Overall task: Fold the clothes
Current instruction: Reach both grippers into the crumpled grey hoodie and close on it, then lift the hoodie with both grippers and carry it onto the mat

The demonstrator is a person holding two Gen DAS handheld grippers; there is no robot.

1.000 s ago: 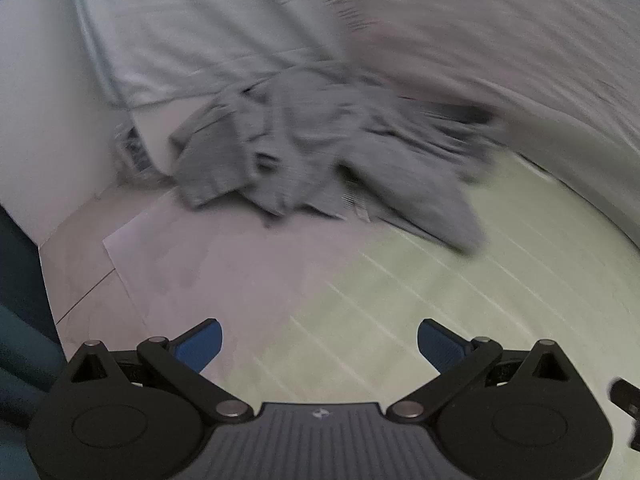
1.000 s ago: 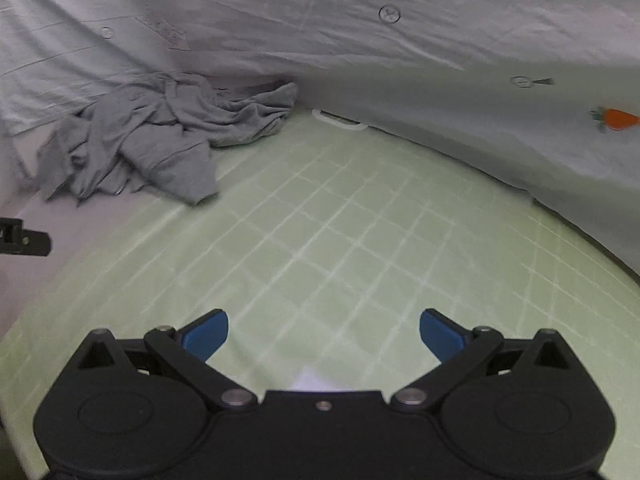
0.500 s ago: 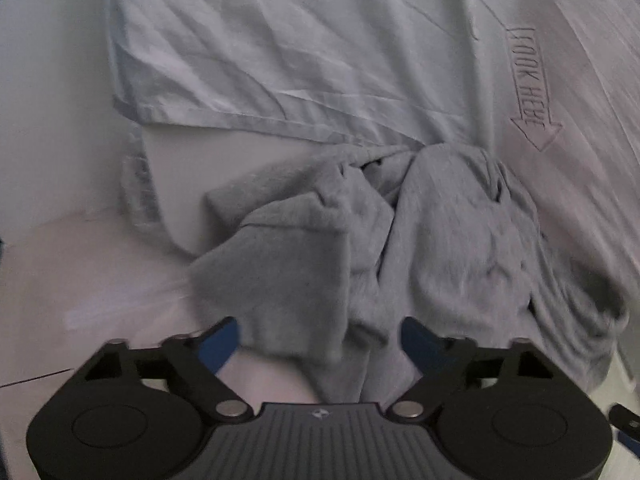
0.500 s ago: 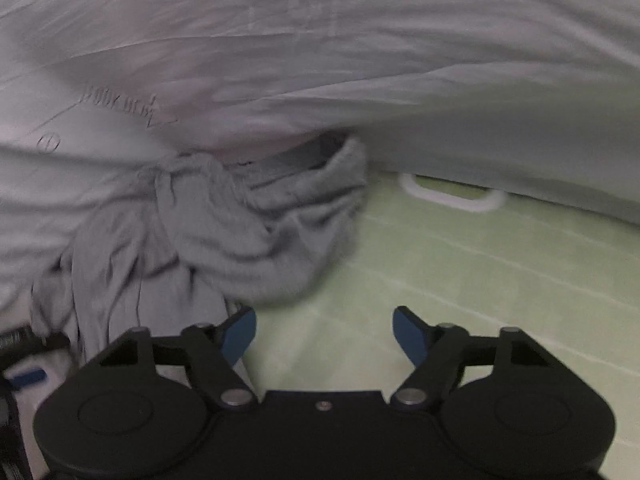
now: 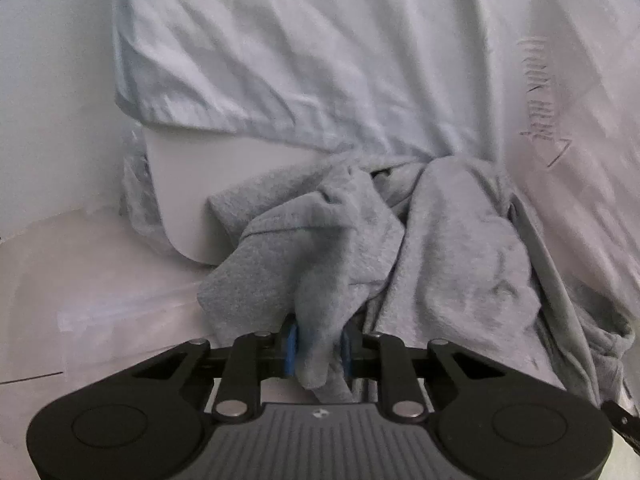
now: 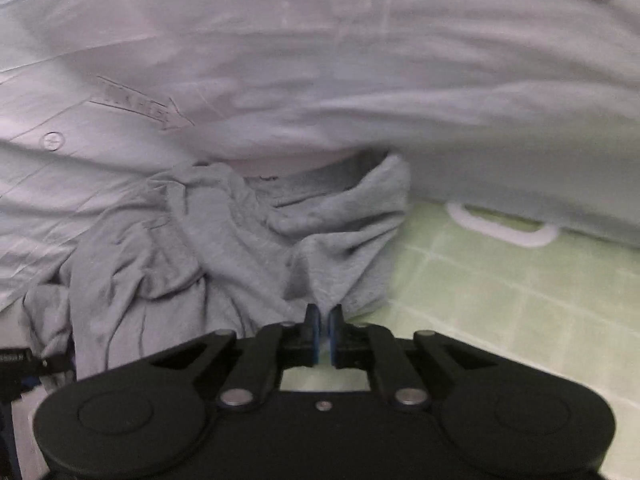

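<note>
The left gripper (image 5: 318,346) has its jaws closed on a fold of the crumpled grey garment (image 5: 460,248), which heaps ahead and right of them. The right gripper (image 6: 324,330) has its jaws pinched nearly together on the garment's hem, green checked mat (image 6: 500,304) to their right.

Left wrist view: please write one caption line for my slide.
Left tongs shut on a fold of the crumpled grey garment, pale blue sheet behind.
</note>
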